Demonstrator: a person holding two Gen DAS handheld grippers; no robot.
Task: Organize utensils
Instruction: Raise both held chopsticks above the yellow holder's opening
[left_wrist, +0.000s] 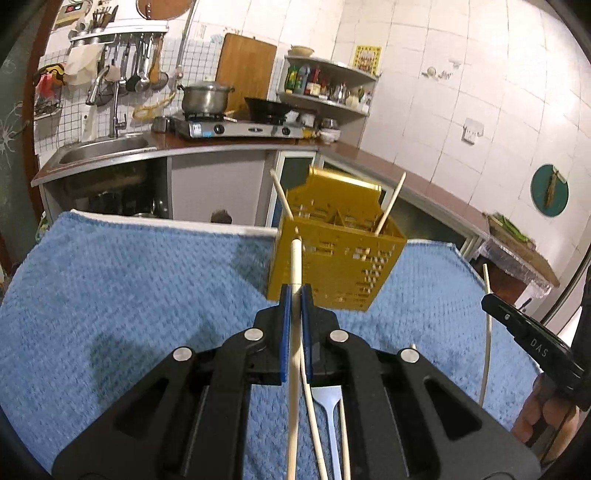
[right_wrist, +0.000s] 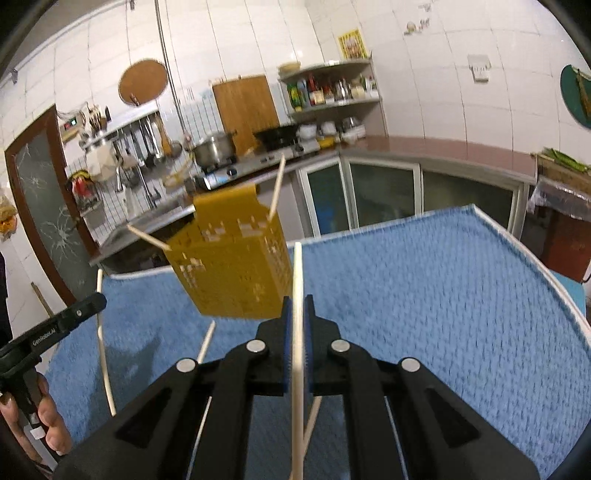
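Observation:
A yellow perforated utensil caddy (left_wrist: 340, 258) (right_wrist: 232, 266) stands on the blue towel (left_wrist: 129, 277) (right_wrist: 424, 295), with two pale chopsticks leaning out of it. My left gripper (left_wrist: 296, 291) is shut on a cream chopstick (left_wrist: 295, 258), held above the towel just short of the caddy. My right gripper (right_wrist: 297, 301) is shut on another chopstick (right_wrist: 297, 266), to the right of the caddy. Each gripper also shows at the edge of the other view: the right gripper (left_wrist: 489, 302) and the left gripper (right_wrist: 98, 300). A fork (left_wrist: 328, 402) and loose chopsticks (right_wrist: 207, 339) lie on the towel below.
The towel-covered table ends at a white rim (right_wrist: 535, 258). Beyond it runs a kitchen counter with a sink (left_wrist: 99, 151), a gas stove with a pot (left_wrist: 205, 98) and a wok (left_wrist: 273, 107), and a corner shelf of bottles (left_wrist: 325, 86). A person's hand (right_wrist: 51, 424) holds the left gripper's handle.

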